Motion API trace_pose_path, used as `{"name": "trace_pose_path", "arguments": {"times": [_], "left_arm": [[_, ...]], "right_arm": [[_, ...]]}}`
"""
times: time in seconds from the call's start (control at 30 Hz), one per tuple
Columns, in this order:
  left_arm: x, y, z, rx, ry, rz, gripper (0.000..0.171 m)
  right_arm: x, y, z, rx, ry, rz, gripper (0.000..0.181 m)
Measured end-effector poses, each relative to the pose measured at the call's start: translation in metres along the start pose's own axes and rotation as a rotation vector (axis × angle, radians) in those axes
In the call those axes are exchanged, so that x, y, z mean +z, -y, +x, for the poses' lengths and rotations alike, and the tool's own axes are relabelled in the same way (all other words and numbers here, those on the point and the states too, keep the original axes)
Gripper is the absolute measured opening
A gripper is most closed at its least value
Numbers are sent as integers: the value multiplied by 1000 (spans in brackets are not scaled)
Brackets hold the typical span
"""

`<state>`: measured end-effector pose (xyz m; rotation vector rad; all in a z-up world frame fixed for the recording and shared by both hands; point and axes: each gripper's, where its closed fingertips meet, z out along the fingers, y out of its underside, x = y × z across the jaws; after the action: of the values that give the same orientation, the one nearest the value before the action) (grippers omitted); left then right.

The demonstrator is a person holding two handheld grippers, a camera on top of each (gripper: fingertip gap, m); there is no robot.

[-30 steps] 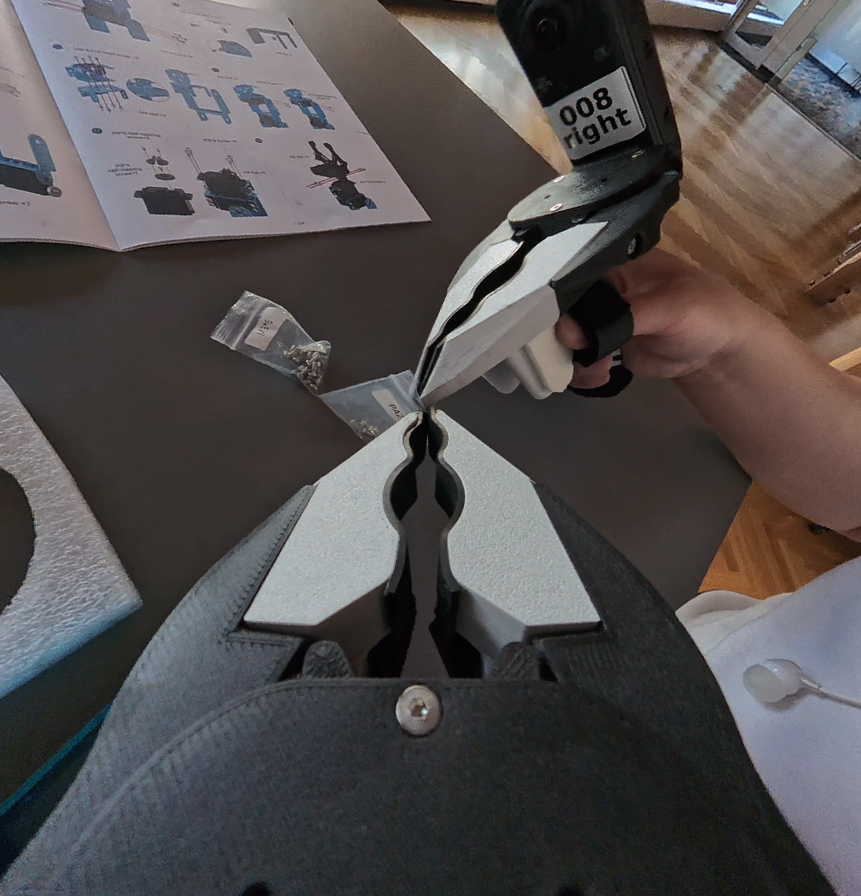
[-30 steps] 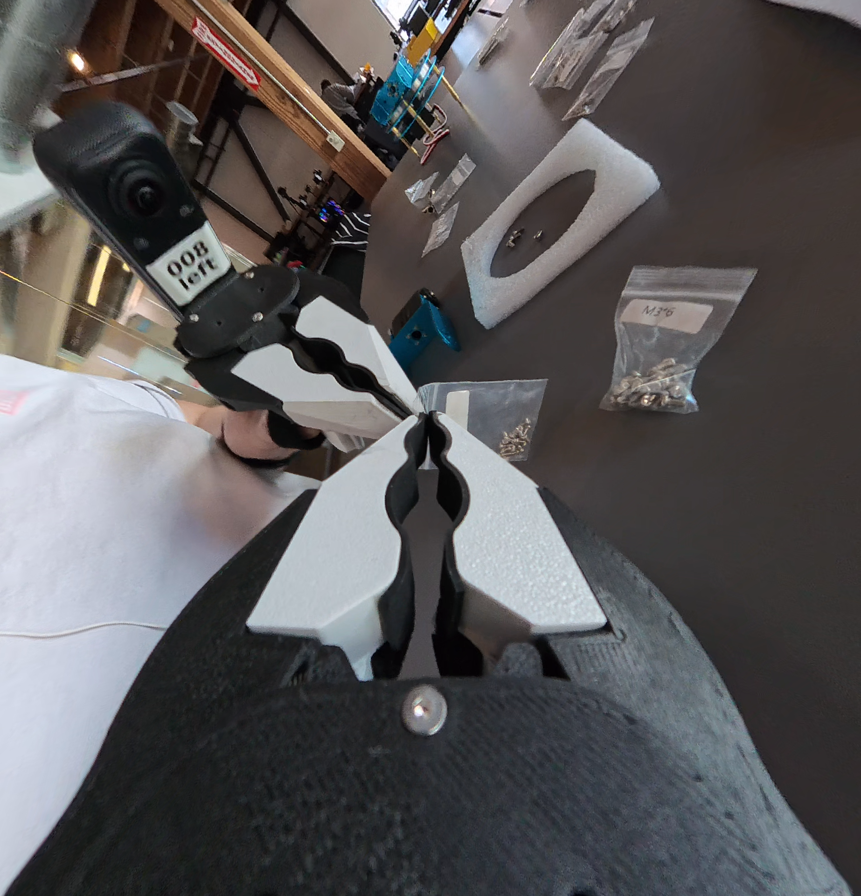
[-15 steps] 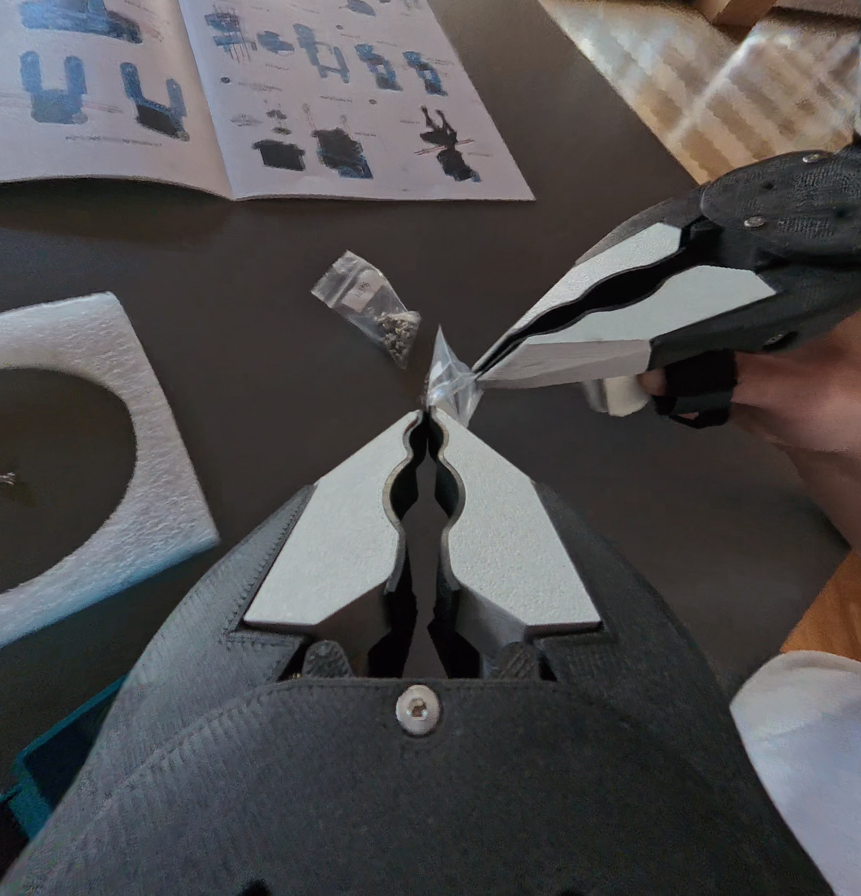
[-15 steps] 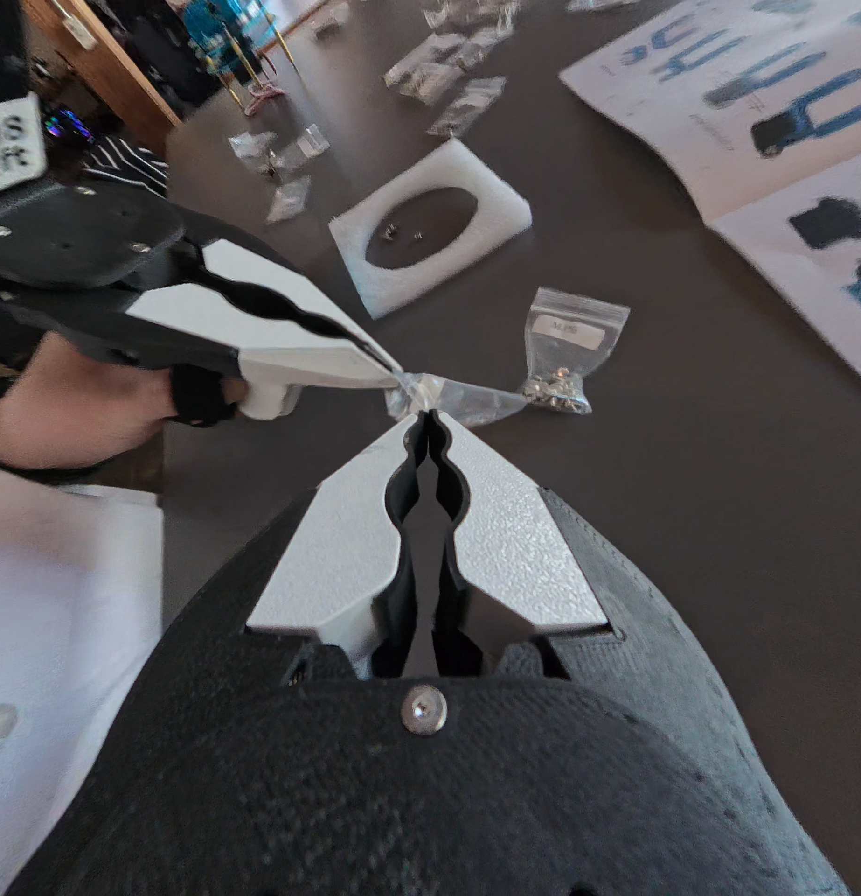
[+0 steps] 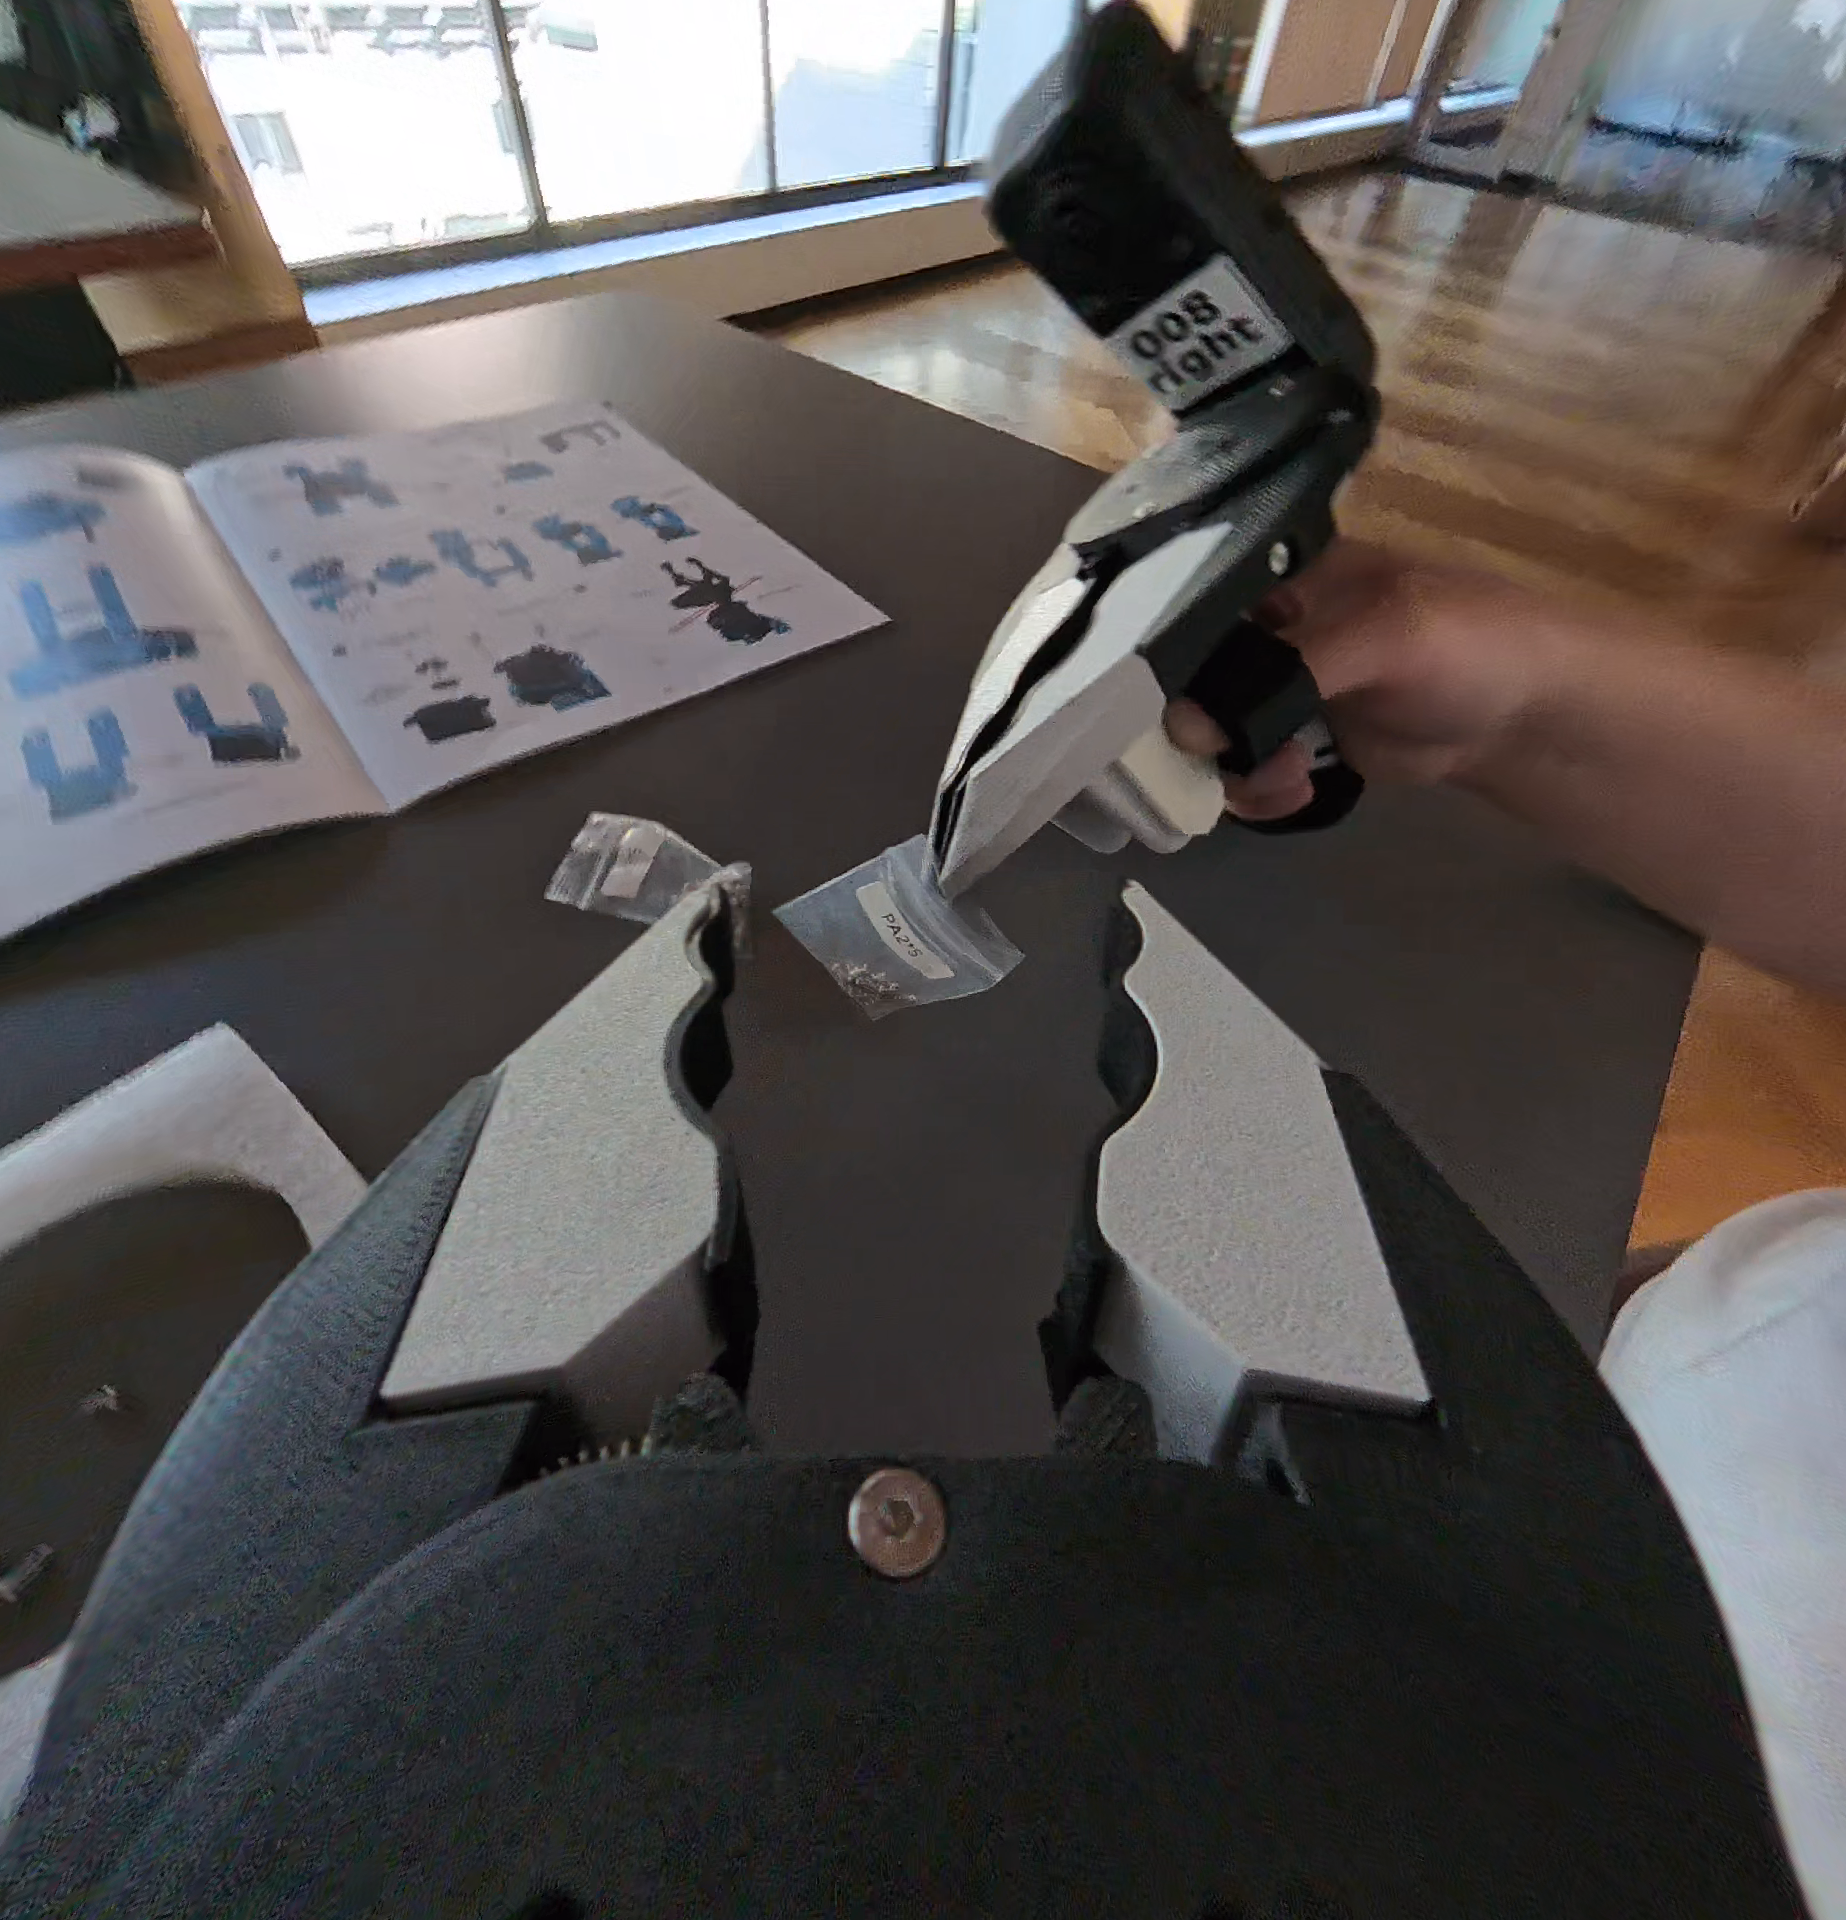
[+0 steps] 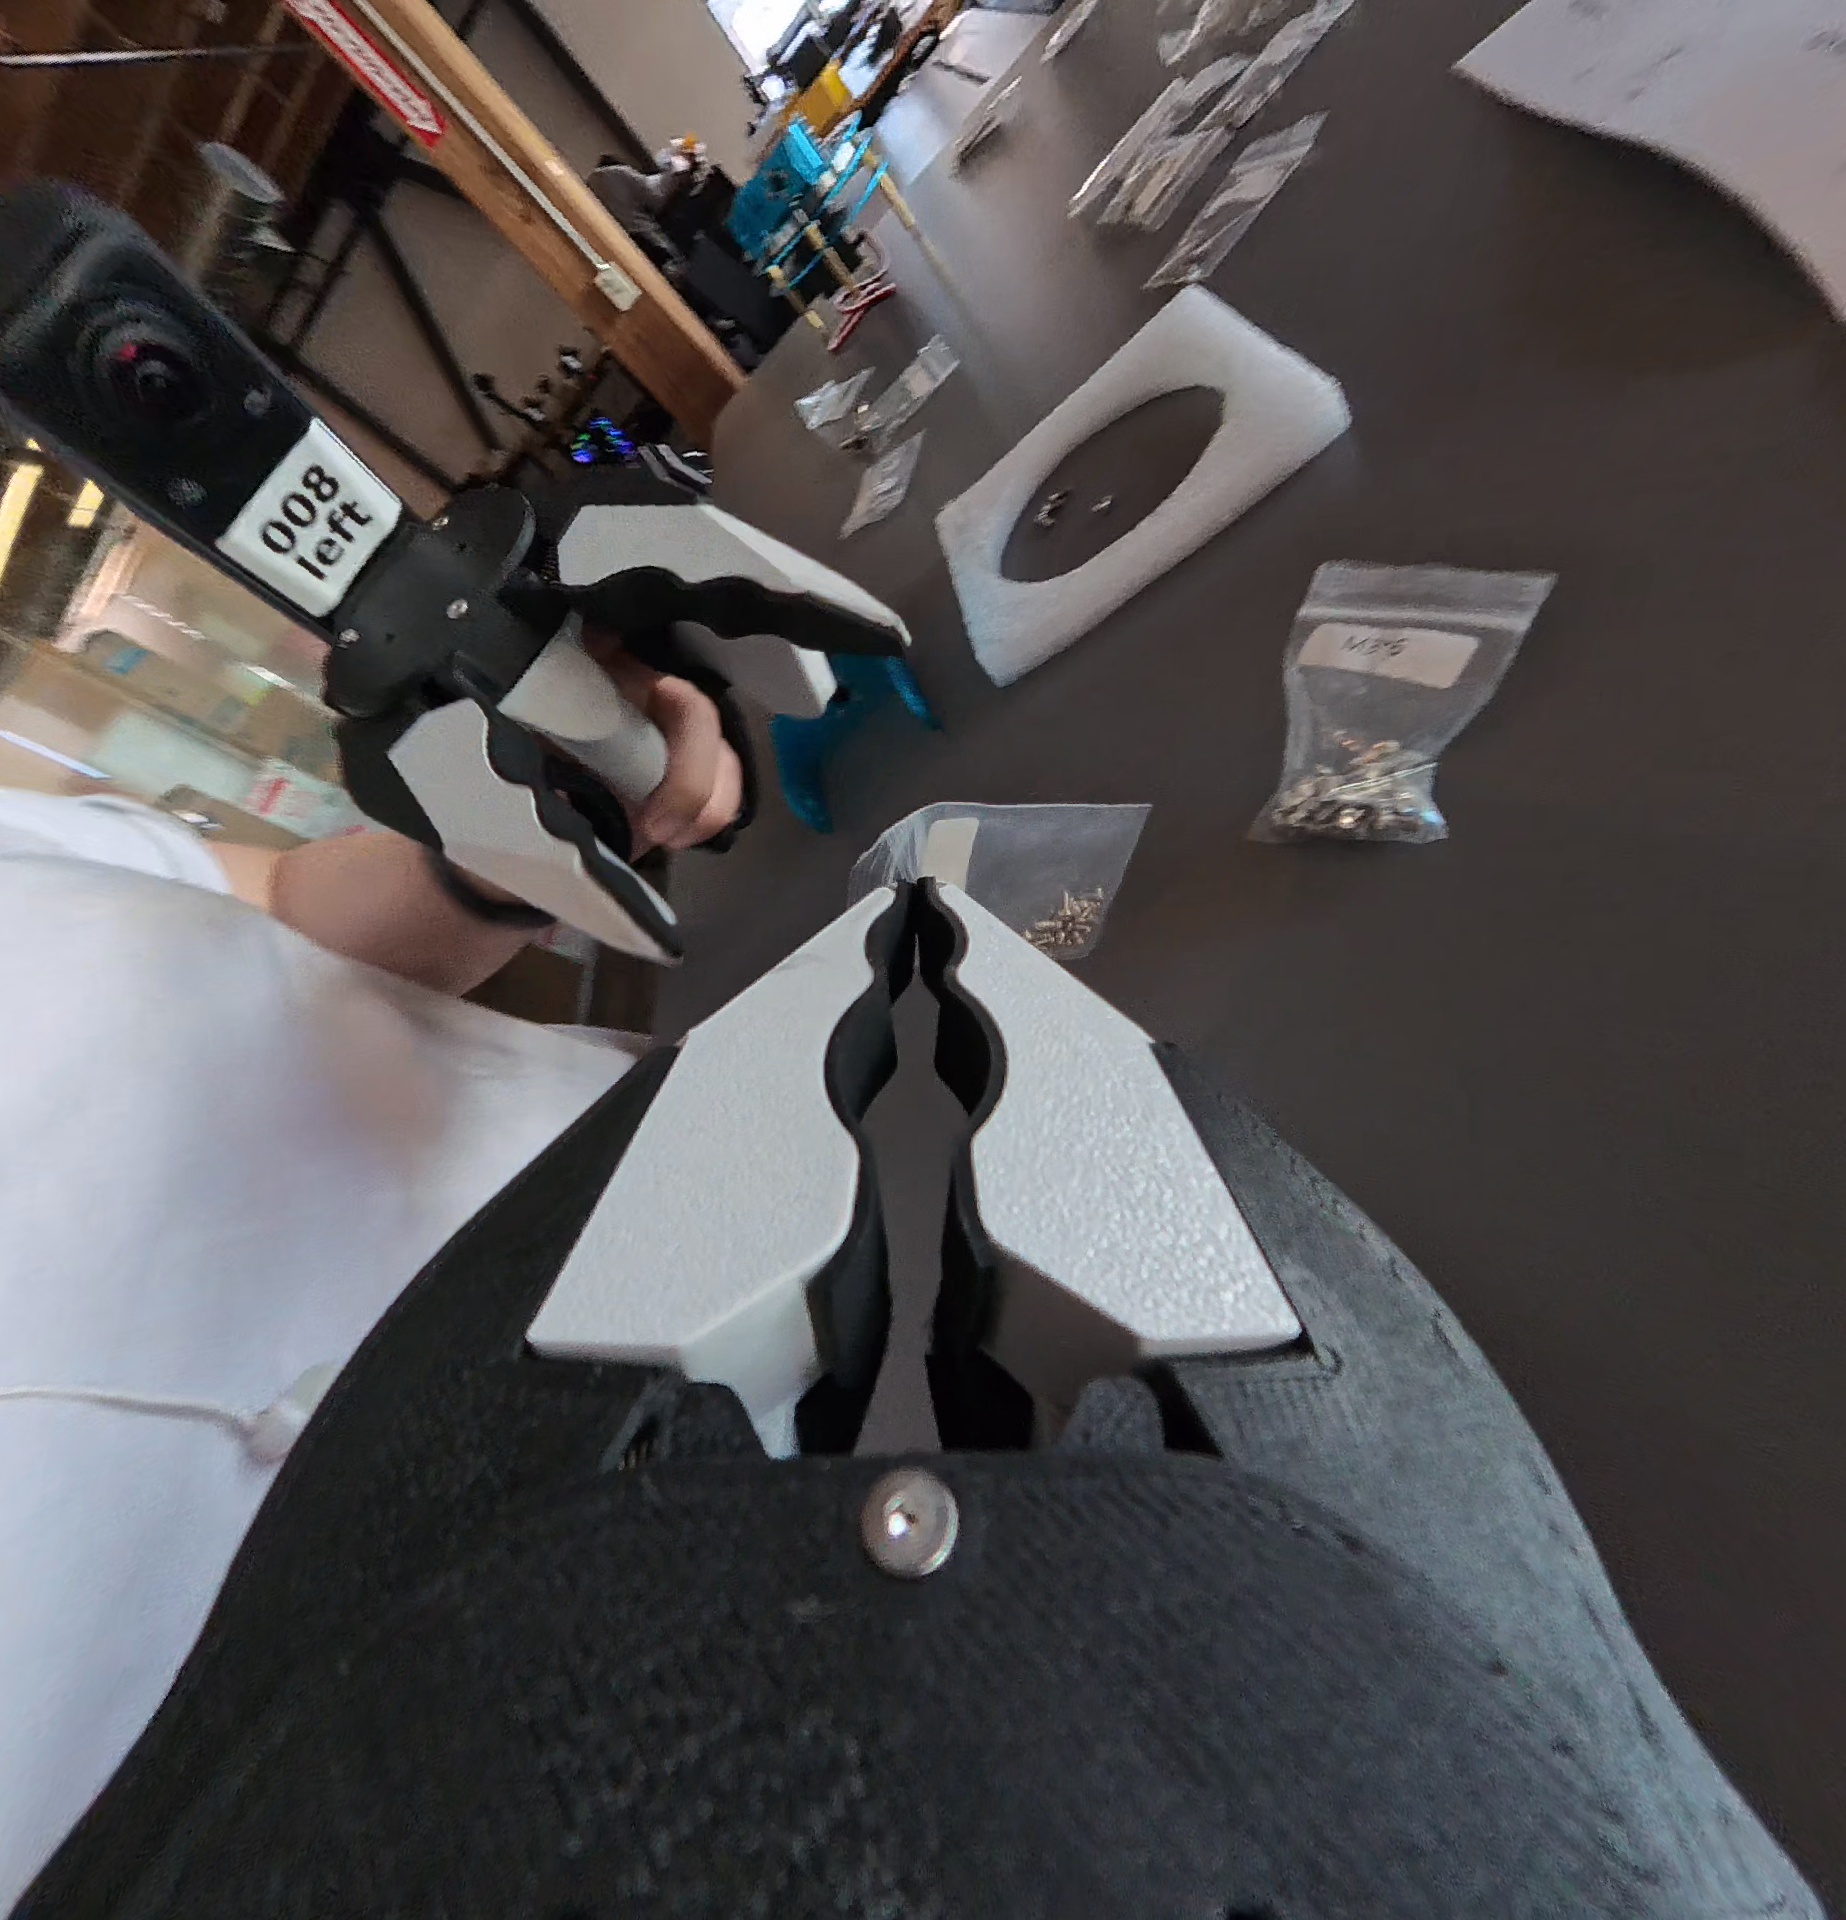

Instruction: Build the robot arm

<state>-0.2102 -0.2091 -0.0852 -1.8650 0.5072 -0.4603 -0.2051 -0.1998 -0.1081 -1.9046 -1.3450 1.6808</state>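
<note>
The small screw bag [image 5: 898,940] has just been released by the left gripper [image 5: 924,914], now spread wide and empty; it is kept pinched at one corner by the closed right gripper [image 6: 919,883] above the dark table [image 5: 1314,987].

A dark matte table [image 5: 1262,1049] is carrying every item in view. A white foam pad with an oval cutout [image 6: 1147,483] is lying flat on it and is serving as the landmark. Two small screws [image 6: 1073,506] are sitting on the table surface inside the cutout. A clear bag of screws [image 6: 1386,707] is lying near the pad. An open instruction booklet [image 5: 379,613] is lying flat, well apart from the pad. A blue part [image 6: 846,727] is sitting just beside the pad. Several more clear bags [image 6: 1199,187] are lying well beyond the pad.
</note>
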Motion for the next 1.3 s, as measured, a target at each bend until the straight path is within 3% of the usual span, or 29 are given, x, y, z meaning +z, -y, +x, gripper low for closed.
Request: {"name": "trace_pose_path", "arguments": {"times": [0.13,0.23,0.33,0.67,1.0,1.07,1.13,1.2,1.3], "left_arm": [[6,-6,19,423,-31,-50,80],[13,-11,27,551,-77,-71,71],[15,-17,24,576,-90,-90,54],[22,-38,27,674,-152,-139,43],[35,-45,16,661,-102,-198,31],[36,-41,15,629,-103,-185,30],[36,-39,14,596,-111,-176,28],[37,-39,12,581,-106,-178,27],[36,-38,11,580,-97,-178,26]], "right_arm": [[1,-7,-15,70,125,-45,0],[1,-11,-17,91,156,-73,0],[1,-12,-18,107,175,-78,0],[3,-22,-11,171,182,-120,0],[-2,-19,14,60,-102,-102,0],[-2,-14,15,52,-112,-67,1],[0,-13,13,76,-88,-59,16],[5,-13,10,102,-57,-75,20],[9,-13,17,99,-105,-101,4]]}}
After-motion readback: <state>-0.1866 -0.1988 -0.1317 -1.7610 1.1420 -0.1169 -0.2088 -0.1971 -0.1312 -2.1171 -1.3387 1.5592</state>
